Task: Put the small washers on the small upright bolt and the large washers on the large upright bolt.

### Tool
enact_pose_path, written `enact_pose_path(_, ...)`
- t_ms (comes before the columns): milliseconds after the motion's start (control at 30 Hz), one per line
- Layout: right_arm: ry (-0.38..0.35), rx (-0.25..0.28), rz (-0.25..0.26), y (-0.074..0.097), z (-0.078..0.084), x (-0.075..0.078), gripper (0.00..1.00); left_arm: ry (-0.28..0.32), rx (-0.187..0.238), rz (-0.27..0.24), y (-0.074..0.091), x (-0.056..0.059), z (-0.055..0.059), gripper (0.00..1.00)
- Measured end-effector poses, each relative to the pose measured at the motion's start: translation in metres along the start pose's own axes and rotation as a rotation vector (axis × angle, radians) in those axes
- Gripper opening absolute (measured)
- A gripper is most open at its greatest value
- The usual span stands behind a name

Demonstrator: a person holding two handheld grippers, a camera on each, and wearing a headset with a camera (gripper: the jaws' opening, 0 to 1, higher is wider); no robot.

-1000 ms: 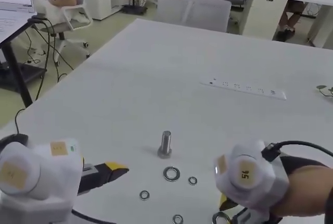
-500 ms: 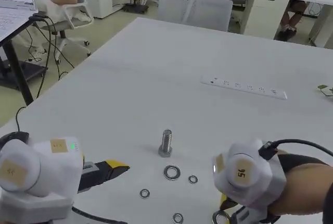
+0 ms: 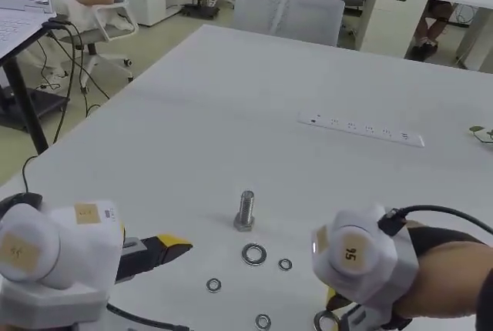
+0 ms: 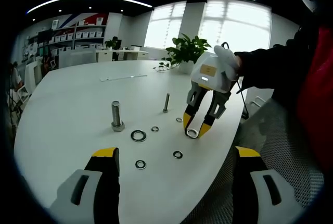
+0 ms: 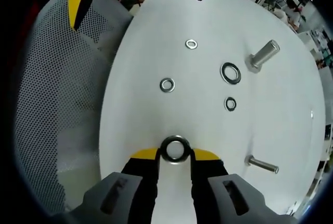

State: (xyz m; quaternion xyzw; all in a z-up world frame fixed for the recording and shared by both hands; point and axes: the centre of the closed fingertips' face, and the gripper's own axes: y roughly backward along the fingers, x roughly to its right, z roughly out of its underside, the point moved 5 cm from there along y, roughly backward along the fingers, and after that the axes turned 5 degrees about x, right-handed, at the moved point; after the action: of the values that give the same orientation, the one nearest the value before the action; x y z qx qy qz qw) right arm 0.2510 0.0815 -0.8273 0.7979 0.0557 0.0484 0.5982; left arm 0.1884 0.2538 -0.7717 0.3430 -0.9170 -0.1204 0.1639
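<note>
As the right gripper (image 5: 175,156) pinches a washer (image 5: 175,139) between its yellow-tipped jaws at the near edge of the white table (image 3: 231,115), the sorting job appears to be at its pick-up stage, with nothing threaded on either post. The held ring looks to be of the larger size, though that is a judgement from its apparent width, and whether it has left the tabletop cannot be told. The left gripper (image 4: 176,153) hovers with its jaws spread wide and nothing between them, pointed across the work area. The large bolt (image 3: 246,212) stands head-down and upright near the middle of the table, a second large washer (image 5: 223,73) lying flat just beside it, while small washers (image 5: 167,84) are scattered between the bolt and the table edge. The small bolt (image 4: 166,102), slimmer, stands apart from the large one. The next move likely calls for lifting the ring, carrying it to the large bolt and lining its hole up over the threaded tip before letting go; held tilted, it could catch on the threads.
</note>
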Motion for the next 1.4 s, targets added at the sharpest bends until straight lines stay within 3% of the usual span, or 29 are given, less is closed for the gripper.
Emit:
enact_pose_path(500, -0.007, 0.009, -0.006, 0.003, -0.003, 0.004, 0.23, -0.003, 0.002, -0.003, 0.0, -0.001, -0.001, 0.9)
enact_pose_path(967, 0.008, 0.021, 0.005, 0.022, -0.016, 0.009, 0.23, -0.009, 0.018, -0.013, 0.0, -0.003, -0.004, 0.9)
enact_pose_path(1400, 0.019, 0.029, 0.037, 0.037, -0.025, 0.015, 0.23, -0.027, 0.055, -0.056, 0.003, -0.01, -0.008, 0.9)
